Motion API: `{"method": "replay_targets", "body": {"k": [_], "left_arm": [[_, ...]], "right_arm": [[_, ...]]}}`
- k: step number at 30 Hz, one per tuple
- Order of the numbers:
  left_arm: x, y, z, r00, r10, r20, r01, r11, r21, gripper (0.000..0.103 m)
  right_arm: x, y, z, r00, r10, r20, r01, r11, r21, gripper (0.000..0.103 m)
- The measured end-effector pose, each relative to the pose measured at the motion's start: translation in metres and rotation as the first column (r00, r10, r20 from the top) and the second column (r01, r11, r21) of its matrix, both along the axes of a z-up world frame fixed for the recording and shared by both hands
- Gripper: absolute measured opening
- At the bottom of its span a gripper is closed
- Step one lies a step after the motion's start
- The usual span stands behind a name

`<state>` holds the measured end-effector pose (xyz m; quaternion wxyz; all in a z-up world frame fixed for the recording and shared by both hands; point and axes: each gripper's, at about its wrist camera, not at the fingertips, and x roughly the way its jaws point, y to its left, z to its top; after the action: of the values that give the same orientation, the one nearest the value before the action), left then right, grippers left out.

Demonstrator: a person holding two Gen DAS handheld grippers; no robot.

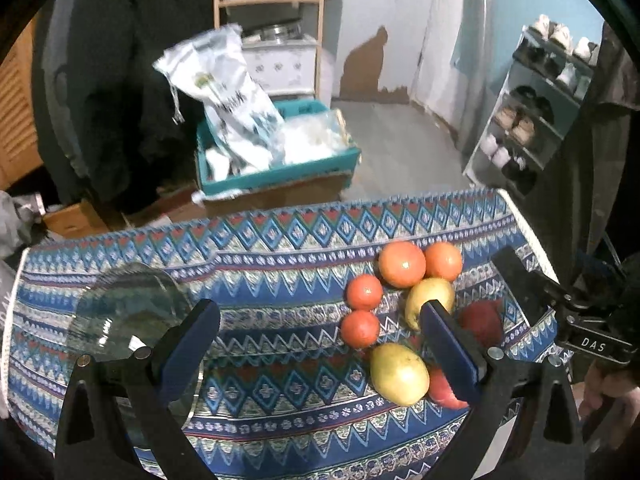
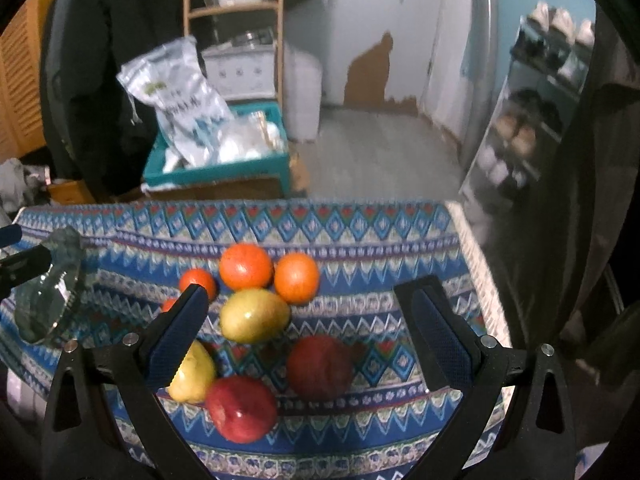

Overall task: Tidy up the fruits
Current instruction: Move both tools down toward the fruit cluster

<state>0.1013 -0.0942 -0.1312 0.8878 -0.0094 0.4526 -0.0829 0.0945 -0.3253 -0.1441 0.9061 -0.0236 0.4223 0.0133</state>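
My left gripper [image 1: 320,356] hangs above the patterned cloth [image 1: 280,280] with its jaws spread wide and nothing between them. Under its left finger sits a clear glass plate [image 1: 128,312], bare, lying toward the left end of the table. The stretch of cloth between plate and fruit is open.

The fruit lies bunched toward the right end. From the right wrist view I see two large oranges [image 2: 246,266] side by side at the far end of the bunch, a smaller orange [image 2: 198,280] to their left, and another small one mostly hidden behind my gripper finger. A yellow-green mango [image 2: 254,314] rests just in front of the large oranges, touching or nearly touching them. A second mango [image 2: 194,376] lies nearer me, pressed against a red apple [image 2: 242,408]. Another, darker red apple [image 2: 320,366] sits slightly apart on the right.

My right gripper [image 2: 308,344] has its jaws spread too, holding nothing, hovering over the near half of the bunch with the darker apple between the fingers' lines.

The far edge of the cloth drops off toward the floor; the right edge, with a white fringe [image 2: 476,256], runs close to the fruit, leaving only a narrow strip of cloth beside the darker apple. Beyond it stands a shoe rack [image 1: 532,108].
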Motion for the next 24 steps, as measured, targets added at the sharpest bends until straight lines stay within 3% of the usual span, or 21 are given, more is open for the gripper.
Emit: {"method": "replay_targets", "body": {"k": [10, 14, 16, 24], "left_arm": [[0.035, -0.012, -0.058, 0.991, -0.030, -0.129, 0.031, 0.999, 0.012, 0.101], [0.044, -0.015, -0.084, 0.979, -0.030, -0.200, 0.033, 0.999, 0.015, 0.090], [0.048, -0.017, -0.093, 0.973, -0.030, -0.228, 0.032, 0.999, 0.007, 0.090], [0.054, -0.029, -0.114, 0.961, -0.066, -0.268, 0.065, 0.998, -0.014, 0.090]], "right_arm": [[0.024, -0.011, -0.063, 0.983, -0.027, -0.181, 0.024, 1.000, -0.016, 0.101], [0.028, -0.013, -0.084, 0.971, -0.022, -0.239, 0.019, 1.000, -0.014, 0.097], [0.030, -0.014, -0.093, 0.963, -0.017, -0.268, 0.017, 1.000, -0.002, 0.096], [0.034, -0.015, -0.119, 0.942, 0.002, -0.336, 0.002, 1.000, 0.011, 0.094]]}}
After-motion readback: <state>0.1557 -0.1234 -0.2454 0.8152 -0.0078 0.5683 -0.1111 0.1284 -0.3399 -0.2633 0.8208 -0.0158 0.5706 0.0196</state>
